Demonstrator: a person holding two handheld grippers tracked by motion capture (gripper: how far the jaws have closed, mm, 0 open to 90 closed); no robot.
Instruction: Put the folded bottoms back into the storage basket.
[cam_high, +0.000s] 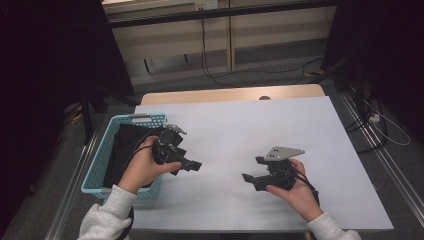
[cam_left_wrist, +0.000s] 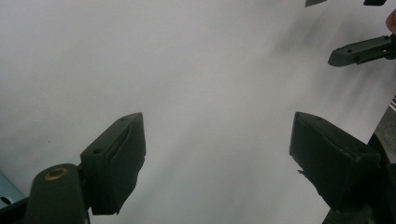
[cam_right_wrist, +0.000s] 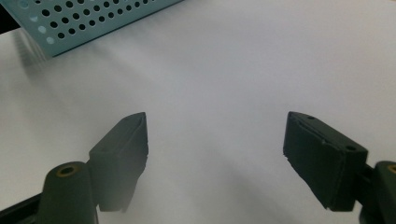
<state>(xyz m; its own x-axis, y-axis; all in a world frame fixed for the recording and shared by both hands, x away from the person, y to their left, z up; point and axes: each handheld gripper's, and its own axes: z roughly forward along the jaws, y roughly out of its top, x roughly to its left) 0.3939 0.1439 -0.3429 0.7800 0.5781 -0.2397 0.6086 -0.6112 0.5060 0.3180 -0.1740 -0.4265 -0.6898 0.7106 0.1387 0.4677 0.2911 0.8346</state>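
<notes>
My left gripper (cam_high: 187, 167) is held just right of a light-blue perforated basket (cam_high: 95, 165), above the white table cover (cam_high: 240, 125), with its jaws pointing right. In the left gripper view it (cam_left_wrist: 217, 140) stands open over bare white surface, nothing between the pads. My right gripper (cam_high: 252, 168) sits at the front right of the table, jaws pointing left toward the other gripper. Its own view shows it (cam_right_wrist: 215, 135) open and empty, with the basket's wall (cam_right_wrist: 93, 18) farther off. A dark cloth (cam_high: 125, 150) lies inside the basket.
The right gripper's jaw (cam_left_wrist: 359, 50) shows at the top right of the left gripper view. A strip of wooden tabletop (cam_high: 230, 94) runs along the far edge. Cables (cam_high: 385, 125) lie on the floor to the right and behind the table.
</notes>
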